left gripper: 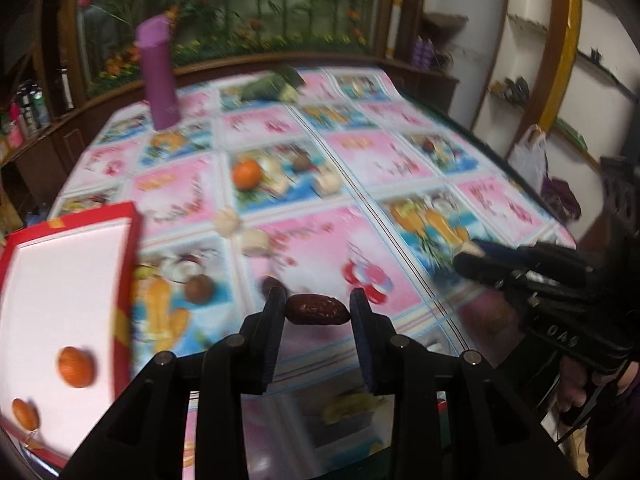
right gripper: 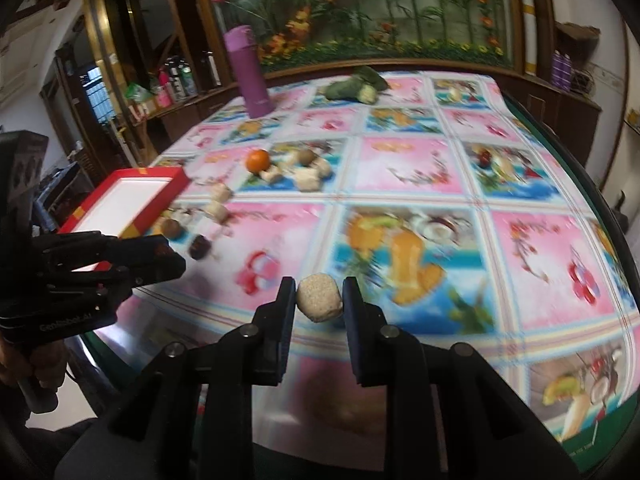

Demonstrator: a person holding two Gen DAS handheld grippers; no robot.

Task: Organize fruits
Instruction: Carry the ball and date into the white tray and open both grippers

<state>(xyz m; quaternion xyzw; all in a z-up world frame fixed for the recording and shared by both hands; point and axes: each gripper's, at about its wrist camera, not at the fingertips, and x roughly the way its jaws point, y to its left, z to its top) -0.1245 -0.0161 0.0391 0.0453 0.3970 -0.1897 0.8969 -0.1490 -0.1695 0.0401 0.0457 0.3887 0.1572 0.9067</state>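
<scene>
**A:** What can't you make out from where you sit?

**B:** Plenty. Both views are smeared, so the tablecloth (right gripper: 400, 168) print blends with the real pieces lying on it. The red box (left gripper: 128, 240) at the table's left edge is cut off by the frame in my left view; I see two orange fruits (left gripper: 76, 366) inside it, the lower one half out of shot. In my right view the left gripper (right gripper: 176, 258) covers the box's near corner, and I cannot see what it carries from there.

**A:** And the grippers themselves?

**B:** My left gripper (left gripper: 318, 308) is pinching a dark wrinkled date (left gripper: 318, 310) end to end, clear of the cloth, near the table's front edge. My right gripper (right gripper: 319, 298) is clamped on a pale beige chunk (right gripper: 320, 298), a pad on each side, also lifted near the front edge.

**A:** Anything left on the table?

**B:** An orange (right gripper: 258, 160) and several pale chunks (right gripper: 308, 180) sit mid-table toward the left, a dark round fruit (right gripper: 199, 246) lies near the box, and a purple flask (right gripper: 248, 76) stands at the far left corner.
</scene>
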